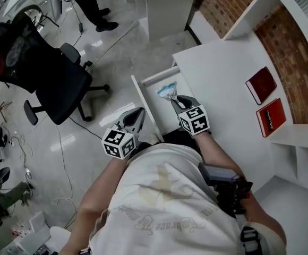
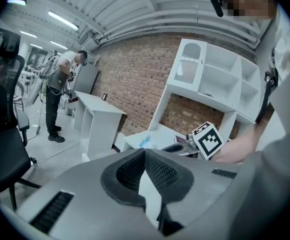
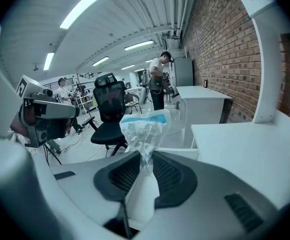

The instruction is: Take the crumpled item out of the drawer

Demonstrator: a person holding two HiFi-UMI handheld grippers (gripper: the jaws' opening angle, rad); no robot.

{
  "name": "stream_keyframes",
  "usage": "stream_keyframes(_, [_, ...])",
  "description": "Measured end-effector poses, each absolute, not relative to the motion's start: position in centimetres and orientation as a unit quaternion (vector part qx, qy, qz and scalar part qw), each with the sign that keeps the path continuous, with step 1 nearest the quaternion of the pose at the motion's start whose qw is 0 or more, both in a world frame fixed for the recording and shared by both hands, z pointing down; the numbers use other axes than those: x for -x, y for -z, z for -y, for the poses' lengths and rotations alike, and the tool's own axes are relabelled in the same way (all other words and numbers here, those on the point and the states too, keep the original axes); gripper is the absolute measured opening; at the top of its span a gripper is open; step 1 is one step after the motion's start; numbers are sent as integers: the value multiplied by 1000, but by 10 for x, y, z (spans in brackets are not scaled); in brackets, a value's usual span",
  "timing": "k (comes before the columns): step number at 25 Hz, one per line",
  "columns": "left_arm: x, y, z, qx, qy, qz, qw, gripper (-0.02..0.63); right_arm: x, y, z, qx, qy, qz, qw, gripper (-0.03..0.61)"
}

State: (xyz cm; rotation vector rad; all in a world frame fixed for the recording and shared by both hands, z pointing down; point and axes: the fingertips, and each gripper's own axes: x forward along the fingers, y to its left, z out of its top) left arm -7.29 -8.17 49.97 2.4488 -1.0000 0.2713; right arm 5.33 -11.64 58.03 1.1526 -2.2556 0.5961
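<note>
Nearest the head camera, a pale printed shirt (image 1: 170, 206) is being worn by the person, and both forearms are being extended toward a white desk (image 1: 223, 73). At the desk's left edge an open white drawer (image 1: 142, 95) is being shown, pulled out over the glossy floor. The right gripper (image 3: 146, 159) is being held over this drawer, with its jaws being closed narrowly on the crumpled item (image 3: 145, 126), a wad of clear plastic with a blue-printed band. The wad is being pinched by its lower end and is standing up above the jaw tips; in the head view it is being seen over the drawer's cavity, just beyond the gripper, and whether it is touching the drawer cannot be told. The left gripper (image 2: 144, 152) is being held just outside the drawer's left wall, its jaw tips being pressed together with nothing between them. Two red books (image 1: 261, 84) are lying flat and apart on the desk's far right, beside a brick wall (image 1: 297, 62). A black office chair (image 1: 53, 73) is standing on the floor to the left, and a second person (image 1: 93, 4) is standing well beyond it.
</note>
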Motion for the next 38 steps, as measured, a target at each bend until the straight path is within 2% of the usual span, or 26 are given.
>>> stream_keyframes(24, [57, -487, 81, -908, -86, 346, 221, 20, -69, -520, 92, -445, -197, 854, 185, 94])
stream_keyframes(38, [49, -491, 68, -913, -92, 330, 221, 20, -77, -519, 73, -456, -198, 849, 181, 94])
